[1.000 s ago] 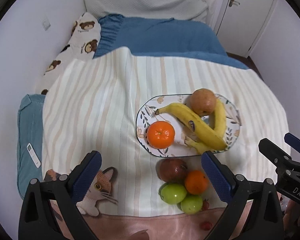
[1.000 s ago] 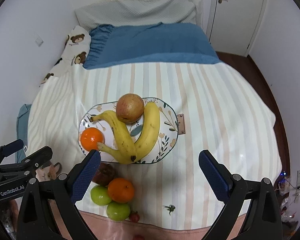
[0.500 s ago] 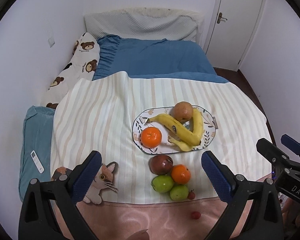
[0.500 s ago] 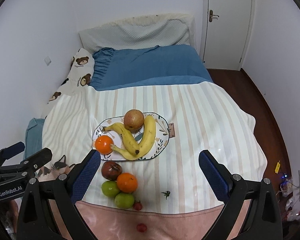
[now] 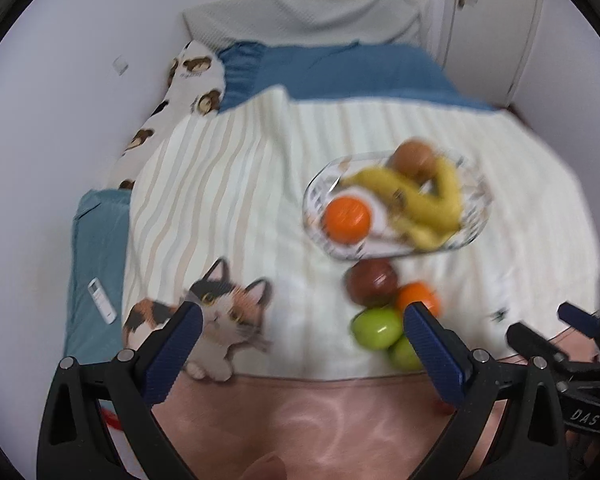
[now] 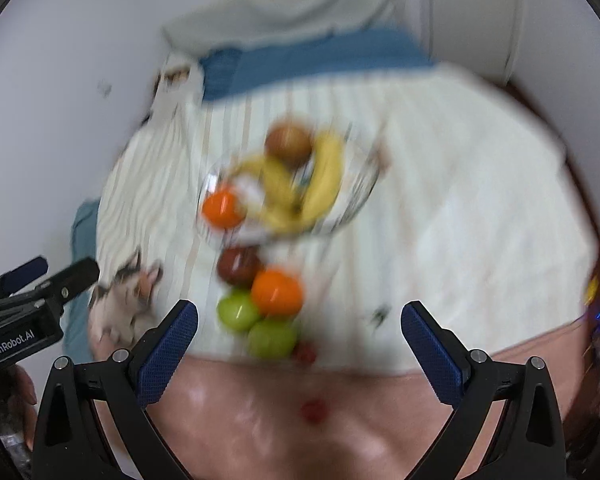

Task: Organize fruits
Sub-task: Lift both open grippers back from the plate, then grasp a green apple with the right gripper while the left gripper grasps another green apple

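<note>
A patterned oval plate [image 5: 320, 188] [image 6: 360, 188] on the striped bed cover holds two bananas [image 5: 428, 200] [image 6: 324, 184], an orange [image 5: 347, 220] [image 6: 222, 210] and a brownish apple [image 5: 414, 156] [image 6: 288, 142]. Below it lie a dark red apple [image 5: 372, 282] [image 6: 238, 266], a second orange [image 5: 418, 298] [image 6: 277, 293] and two green apples [image 5: 376, 328] [image 6: 272, 338]. Two small red fruits [image 6: 305, 354] lie near the cover's edge. My left gripper [image 5: 304, 320] is open and empty above the cover's near edge. My right gripper [image 6: 300, 318] is open and empty, above the green apples. Both views are blurred.
A cat picture [image 5: 216, 320] is on the cover's front left. A white remote [image 5: 102, 300] lies on a teal cushion at the left. A blue blanket [image 5: 340, 68] and pillows lie at the bed's head. A white door [image 5: 492, 20] is at back right.
Both grippers have moved down and closer to the bed, so the fruit looks larger. The left view has shifted left. Nothing was picked up; both stay open.
</note>
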Action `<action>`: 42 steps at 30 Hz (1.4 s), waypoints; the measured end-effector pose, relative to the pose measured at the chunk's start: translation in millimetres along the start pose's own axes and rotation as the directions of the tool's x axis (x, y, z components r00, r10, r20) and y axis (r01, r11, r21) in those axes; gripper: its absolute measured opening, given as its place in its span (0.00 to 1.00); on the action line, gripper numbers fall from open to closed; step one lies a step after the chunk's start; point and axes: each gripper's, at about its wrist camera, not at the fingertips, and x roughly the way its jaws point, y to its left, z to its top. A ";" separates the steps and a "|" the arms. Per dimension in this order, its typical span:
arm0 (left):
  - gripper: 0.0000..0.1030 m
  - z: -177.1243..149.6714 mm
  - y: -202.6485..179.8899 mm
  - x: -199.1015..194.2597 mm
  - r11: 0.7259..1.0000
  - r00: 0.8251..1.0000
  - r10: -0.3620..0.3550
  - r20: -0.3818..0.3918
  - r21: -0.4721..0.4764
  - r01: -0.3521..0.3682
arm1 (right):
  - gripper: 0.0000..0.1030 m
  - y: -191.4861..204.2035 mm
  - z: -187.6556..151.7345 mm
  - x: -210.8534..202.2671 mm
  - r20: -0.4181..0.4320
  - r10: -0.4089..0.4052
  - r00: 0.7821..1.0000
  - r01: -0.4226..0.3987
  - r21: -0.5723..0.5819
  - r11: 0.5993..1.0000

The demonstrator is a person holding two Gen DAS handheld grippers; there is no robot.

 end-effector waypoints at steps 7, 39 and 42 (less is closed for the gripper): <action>1.00 -29.8 8.7 56.8 0.997 0.989 0.072 -0.126 0.048 -0.066 | 0.86 10.4 -34.0 102.5 -0.186 0.067 0.980 -0.067 0.008 0.998; 0.57 -32.3 -87.2 156.5 0.946 0.908 -0.212 -0.363 0.157 0.283 | 0.60 -39.1 -46.9 99.5 -0.209 -0.061 0.976 0.058 -0.021 0.998; 0.57 -39.5 -68.1 139.9 0.960 0.917 -0.177 -0.357 0.145 0.241 | 0.60 -34.0 -43.9 103.9 -0.217 -0.069 0.974 0.065 -0.026 0.998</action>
